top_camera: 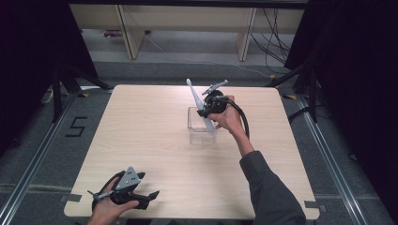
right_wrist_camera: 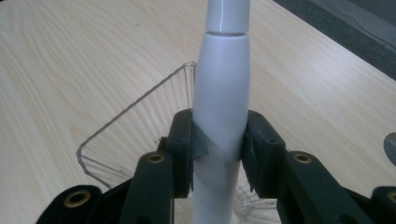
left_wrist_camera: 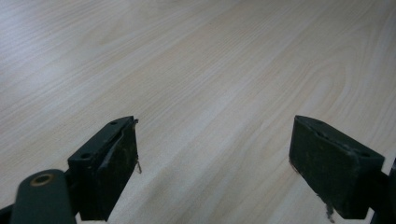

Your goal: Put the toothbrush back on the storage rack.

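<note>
My right gripper (top_camera: 206, 112) (right_wrist_camera: 219, 149) is shut on a white electric toothbrush (top_camera: 199, 104) (right_wrist_camera: 221, 88). The toothbrush stands tilted, its head up and to the far left, its lower end inside a clear plastic box (top_camera: 201, 127) (right_wrist_camera: 135, 126) at the middle of the wooden table (top_camera: 141, 136). My left gripper (top_camera: 151, 196) (left_wrist_camera: 212, 163) rests near the table's front left edge, held in a hand, open with bare wood between its jaws.
Beyond the table's far edge stand pale wooden furniture legs (top_camera: 131, 33) and loose cables (top_camera: 274, 42) on the floor. Black tripod legs (top_camera: 58, 84) stand at the left. A "5" mark (top_camera: 76, 126) is taped on the floor.
</note>
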Demonstrator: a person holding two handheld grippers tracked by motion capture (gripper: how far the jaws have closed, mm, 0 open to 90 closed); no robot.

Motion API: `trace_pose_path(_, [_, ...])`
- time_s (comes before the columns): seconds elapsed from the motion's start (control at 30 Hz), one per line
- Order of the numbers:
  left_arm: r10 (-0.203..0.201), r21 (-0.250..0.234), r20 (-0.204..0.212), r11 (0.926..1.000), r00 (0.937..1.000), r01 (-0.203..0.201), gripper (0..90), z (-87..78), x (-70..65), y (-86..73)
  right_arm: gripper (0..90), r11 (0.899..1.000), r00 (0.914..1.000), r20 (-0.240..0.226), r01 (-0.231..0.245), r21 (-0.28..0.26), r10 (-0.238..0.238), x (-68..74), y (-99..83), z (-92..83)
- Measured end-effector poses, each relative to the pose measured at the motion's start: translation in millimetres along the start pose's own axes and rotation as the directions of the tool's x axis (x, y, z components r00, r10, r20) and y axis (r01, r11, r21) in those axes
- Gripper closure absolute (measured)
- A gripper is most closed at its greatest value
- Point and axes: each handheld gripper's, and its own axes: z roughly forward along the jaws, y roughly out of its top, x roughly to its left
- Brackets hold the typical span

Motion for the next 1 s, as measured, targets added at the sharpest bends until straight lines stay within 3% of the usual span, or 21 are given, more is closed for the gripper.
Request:
trace_pose_path(0.1, [0.013,0.009,-0.006,0.9999,0.9999,-0.013,15.0,-0.7,1.0,0.2,67.0,0.999,0.9993,0.008,-0.037,0.038,0.037,3.2,-2.1,2.7])
trace_pose_path(0.17, [0.011,0.008,-0.007,0.9999,0.9999,-0.011,14.9,-0.7,1.1,0.1,67.0,0.999,1.0,0.0,0.002,0.038,-0.002,3.1,-3.0,5.6])
trace_pose_path(0.2, [0.014,0.011,-0.008,0.9998,0.9999,-0.014,15.0,-0.7,1.3,0.1,67.0,0.999,0.9997,0.018,-0.015,0.045,0.014,4.2,-3.6,7.1])
trace_pose_path(0.3, [0.013,0.007,-0.005,0.9999,0.9999,-0.013,15.0,-0.9,0.9,0.4,67.0,0.996,0.9992,0.008,-0.039,0.085,0.038,8.3,-3.1,8.8])
trace_pose_path(0.4, [0.009,0.007,-0.005,0.9999,0.9999,-0.009,15.0,-0.8,0.9,0.2,67.0,0.997,0.9997,-0.003,0.025,0.076,-0.025,7.6,-2.9,14.9])
trace_pose_path(0.47, [0.006,0.004,-0.002,1.0,1.0,-0.006,15.0,-0.5,0.4,0.2,67.0,0.992,0.9993,-0.001,-0.036,0.123,0.036,12.9,-3.0,15.6])
trace_pose_path(0.5, [-0.01,-0.009,0.002,0.9999,1.0,0.01,15.0,0.4,-0.9,0.2,67.0,0.991,0.9995,0.005,-0.033,0.132,0.033,13.6,-2.9,16.6])
trace_pose_path(0.53, [0.015,0.017,-0.006,0.9998,0.9999,-0.015,15.0,-1.2,0.7,0.6,67.0,0.991,0.9998,-0.012,-0.016,0.131,0.018,13.4,-3.0,18.2])
trace_pose_path(0.57, [0.014,0.013,-0.005,0.9998,0.9999,-0.014,14.9,-1.2,0.6,0.6,67.0,0.993,0.9996,-0.012,0.027,0.116,-0.026,11.2,-3.0,21.0])
trace_pose_path(0.6, [-0.007,-0.01,0.002,0.9999,1.0,0.007,14.9,0.0,-0.8,0.3,66.9,0.992,0.9998,-0.011,0.018,0.126,-0.017,12.2,-3.1,22.1])
trace_pose_path(0.63, [0.012,0.006,0.001,0.9999,0.9999,-0.012,15.0,-1.2,0.7,0.4,66.9,0.991,0.9996,-0.011,0.029,0.132,-0.028,12.1,-3.0,23.0])
trace_pose_path(0.7, [0.011,0.006,0.001,0.9999,0.9999,-0.011,15.0,-1.0,0.6,0.4,66.9,0.99,0.9991,-0.013,0.042,0.134,-0.041,11.9,-3.0,25.2])
trace_pose_path(0.73, [-0.008,-0.011,0.001,0.9999,1.0,0.008,15.0,0.3,-0.9,0.2,66.9,0.99,0.9992,-0.015,0.038,0.136,-0.037,12.4,-3.2,26.4])
trace_pose_path(0.77, [0.012,0.01,-0.005,0.9999,0.9999,-0.012,15.0,-1.0,0.5,0.5,66.9,0.989,0.9997,-0.015,0.018,0.149,-0.016,14.1,-3.5,26.8])
trace_pose_path(0.83, [0.011,0.013,-0.005,0.9999,0.9999,-0.011,14.9,-1.1,0.4,0.6,66.8,0.989,0.9989,-0.017,0.046,0.142,-0.044,12.7,-3.6,29.1])
trace_pose_path(0.9, [-0.006,-0.009,0.002,0.9999,1.0,0.006,15.0,0.0,-0.7,0.2,66.8,0.987,0.9998,-0.011,0.016,0.163,-0.015,13.9,-3.4,28.8])
trace_pose_path(0.93, [-0.004,-0.008,0.002,1.0,1.0,0.004,14.9,0.0,-0.5,0.3,66.7,0.982,0.9995,0.0,-0.031,0.185,0.032,16.3,-3.0,27.5])
trace_pose_path(1.0, [-0.012,-0.014,0.003,0.9998,0.9999,0.012,14.9,0.5,-1.1,0.2,66.7,0.982,0.9993,-0.001,-0.036,0.185,0.037,16.2,-2.8,27.8])
